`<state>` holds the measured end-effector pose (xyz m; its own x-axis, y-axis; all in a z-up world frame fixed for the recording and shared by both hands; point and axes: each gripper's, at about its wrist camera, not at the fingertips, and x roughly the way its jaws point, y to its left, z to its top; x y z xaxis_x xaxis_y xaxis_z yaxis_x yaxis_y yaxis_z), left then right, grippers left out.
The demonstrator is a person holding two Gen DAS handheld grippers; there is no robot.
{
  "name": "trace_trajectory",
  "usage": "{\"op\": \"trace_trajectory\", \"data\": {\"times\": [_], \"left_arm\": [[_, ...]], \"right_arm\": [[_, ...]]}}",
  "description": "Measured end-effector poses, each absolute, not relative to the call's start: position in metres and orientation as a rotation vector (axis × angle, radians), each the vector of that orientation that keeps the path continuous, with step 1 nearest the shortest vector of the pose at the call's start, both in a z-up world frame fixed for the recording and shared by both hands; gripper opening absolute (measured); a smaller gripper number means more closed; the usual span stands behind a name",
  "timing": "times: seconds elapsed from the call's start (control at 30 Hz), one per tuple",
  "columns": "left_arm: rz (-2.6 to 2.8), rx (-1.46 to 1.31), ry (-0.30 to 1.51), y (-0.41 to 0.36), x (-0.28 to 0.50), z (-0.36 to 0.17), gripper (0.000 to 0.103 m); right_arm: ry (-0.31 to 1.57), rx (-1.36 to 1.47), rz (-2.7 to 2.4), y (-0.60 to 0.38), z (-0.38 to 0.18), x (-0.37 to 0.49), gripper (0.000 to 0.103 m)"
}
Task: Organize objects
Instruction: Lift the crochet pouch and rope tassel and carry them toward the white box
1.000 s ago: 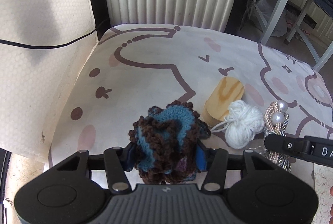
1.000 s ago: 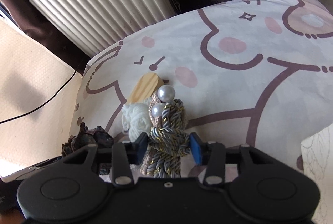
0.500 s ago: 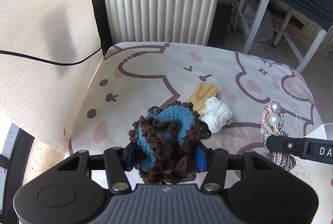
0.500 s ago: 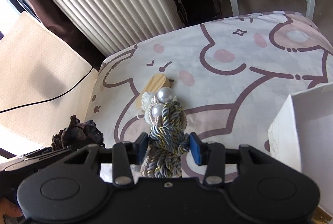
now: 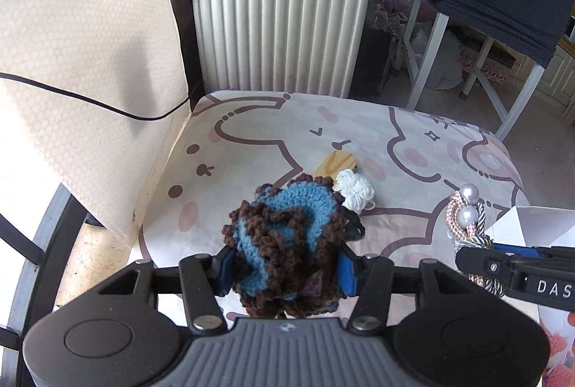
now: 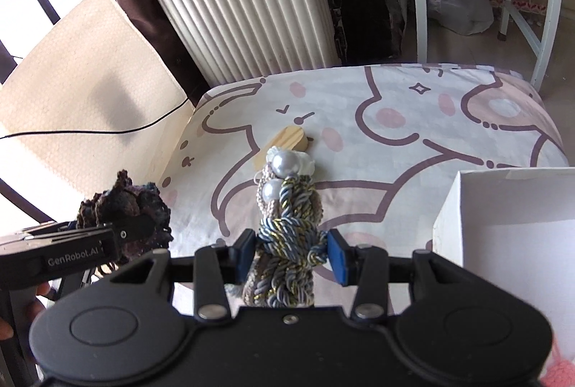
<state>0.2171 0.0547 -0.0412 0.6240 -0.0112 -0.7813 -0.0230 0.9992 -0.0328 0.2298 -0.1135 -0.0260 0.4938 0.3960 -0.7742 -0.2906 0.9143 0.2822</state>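
Cartoon-print cushion (image 5: 287,124) | left jaws clamp crochet piece (image 5: 284,236) | right jaws clamp braided cord (image 6: 287,236)

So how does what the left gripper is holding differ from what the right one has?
The crochet piece in the left gripper is a ruffled blue-and-brown bundle; the rope tieback in the right gripper is twisted grey-gold cord topped with two pearl beads. The crochet bunches wide, while the tieback stands long and narrow. Both are soft, clamped, and held above the cushion.
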Motion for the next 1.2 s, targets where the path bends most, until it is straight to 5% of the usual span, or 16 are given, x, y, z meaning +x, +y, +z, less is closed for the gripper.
{"op": "trace_trajectory", "data": {"times": [1.2], "left_arm": [[-0.065, -0.017, 0.858, 0.0, 0.169, -0.018, 0.054]], "right_arm": [[0.863, -0.037, 0.382, -0.164, 0.018, 0.171, 0.044]]}}
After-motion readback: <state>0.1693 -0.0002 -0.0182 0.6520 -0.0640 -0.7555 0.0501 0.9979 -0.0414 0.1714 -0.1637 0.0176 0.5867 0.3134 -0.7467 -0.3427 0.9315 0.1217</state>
